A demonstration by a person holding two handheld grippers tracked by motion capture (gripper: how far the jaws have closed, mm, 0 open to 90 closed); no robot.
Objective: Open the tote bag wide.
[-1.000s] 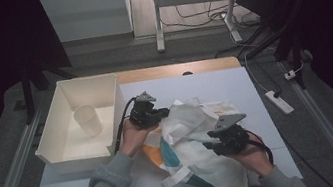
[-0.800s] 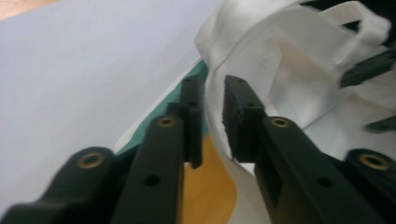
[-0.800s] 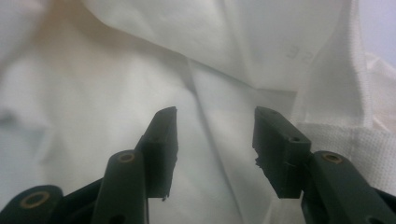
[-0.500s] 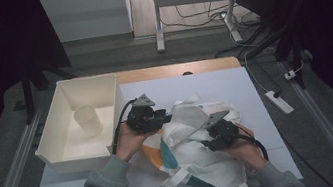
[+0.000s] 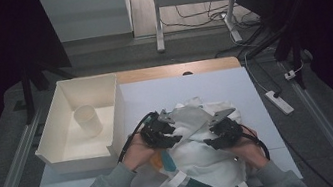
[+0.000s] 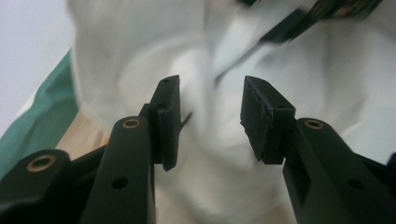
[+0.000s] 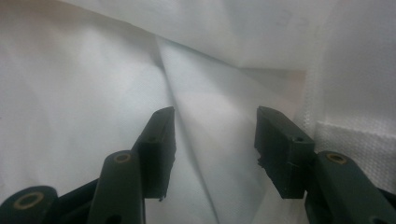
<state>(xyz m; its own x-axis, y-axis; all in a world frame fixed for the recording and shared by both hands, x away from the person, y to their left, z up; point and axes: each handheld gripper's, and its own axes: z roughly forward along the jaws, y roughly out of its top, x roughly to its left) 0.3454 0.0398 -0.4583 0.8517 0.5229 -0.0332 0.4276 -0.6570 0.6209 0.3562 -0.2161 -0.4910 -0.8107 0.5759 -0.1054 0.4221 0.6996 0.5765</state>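
While both tongs rest over the white bag (image 5: 198, 144), left tongs (image 5: 173, 134) have just been opening, empty; right tongs (image 5: 211, 140) stand apart, gripping nothing.

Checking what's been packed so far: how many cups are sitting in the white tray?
1: a cream cylindrical cup stands upright in the white rectangular tray, toward its far side. The tray's near wall may hide a low item.

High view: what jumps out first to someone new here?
The crumpled white bag with teal trim at the table's near middle, with the left hand-held gripper and right hand-held gripper on it, jaws apart. Then the white bin at left, a cup standing inside.
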